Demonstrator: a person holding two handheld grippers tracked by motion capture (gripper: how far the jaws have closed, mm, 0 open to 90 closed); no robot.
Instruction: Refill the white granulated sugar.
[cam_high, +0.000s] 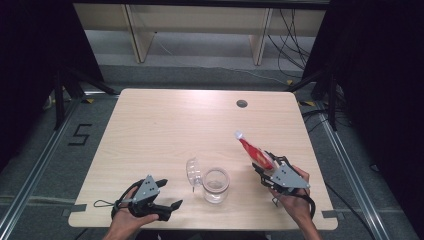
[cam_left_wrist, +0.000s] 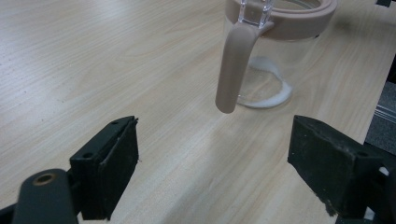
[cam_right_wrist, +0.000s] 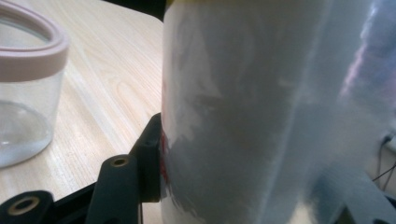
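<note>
A clear glass jar (cam_high: 216, 185) with a pink rim stands near the table's front edge, its hinged lid (cam_high: 193, 172) swung open to the left. In the left gripper view the jar (cam_left_wrist: 275, 60) shows a thin layer of white powder at its bottom and a pink clasp (cam_left_wrist: 233, 65) hanging down its side. My left gripper (cam_high: 170, 210) rests left of the jar, jaws wide open and empty (cam_left_wrist: 215, 172). My right gripper (cam_high: 265, 172) is shut on a red and white packet (cam_high: 252, 151), tilted with its tip up and away, right of the jar. Up close, the packet (cam_right_wrist: 252, 107) hides the right jaw.
The light wooden table (cam_high: 165, 125) has a round cable hole (cam_high: 242, 103) at the far right. Beyond its far edge are shelf legs (cam_high: 137, 35) and loose cables (cam_high: 292, 30) on the floor. The jar (cam_right_wrist: 23, 93) stands left of the held packet.
</note>
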